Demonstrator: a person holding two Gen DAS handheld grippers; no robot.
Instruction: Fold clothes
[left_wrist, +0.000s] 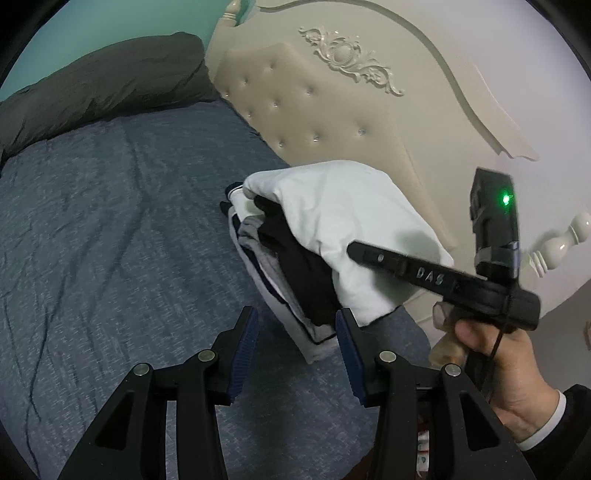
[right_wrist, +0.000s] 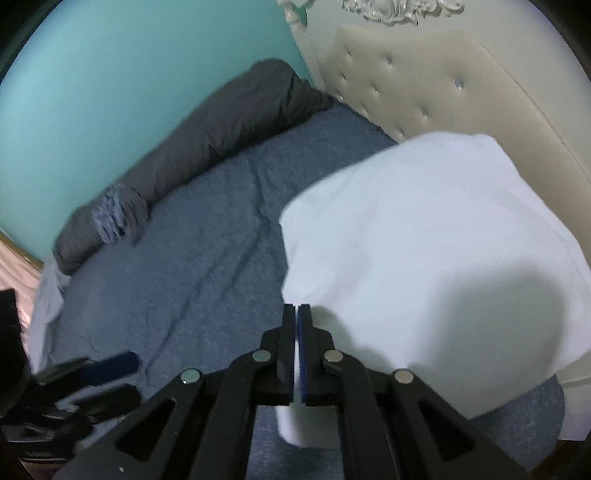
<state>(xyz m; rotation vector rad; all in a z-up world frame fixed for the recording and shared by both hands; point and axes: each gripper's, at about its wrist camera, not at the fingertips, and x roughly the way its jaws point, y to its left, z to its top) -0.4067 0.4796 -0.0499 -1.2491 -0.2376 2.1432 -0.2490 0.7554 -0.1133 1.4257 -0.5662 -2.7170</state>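
Note:
A stack of folded clothes (left_wrist: 295, 266) lies on the blue bedspread (left_wrist: 110, 221) near the headboard, with black, grey and navy-striped layers showing. A white garment (left_wrist: 343, 210) (right_wrist: 424, 258) covers the top. My left gripper (left_wrist: 297, 317) (right_wrist: 129, 376) is open. The stack's near corner sits between its blue pads, and they do not press on it. My right gripper (right_wrist: 297, 306) (left_wrist: 351, 251), held by a hand (left_wrist: 509, 369), is shut. Its tip is over the white garment's near edge, and I see nothing clasped in it.
A cream tufted headboard (left_wrist: 314, 110) rises just behind the stack, with a bedpost (left_wrist: 561, 240) at the right. A dark grey rolled duvet (right_wrist: 221, 136) lies along the teal wall (right_wrist: 129, 74). The bedspread stretches to the left of the stack.

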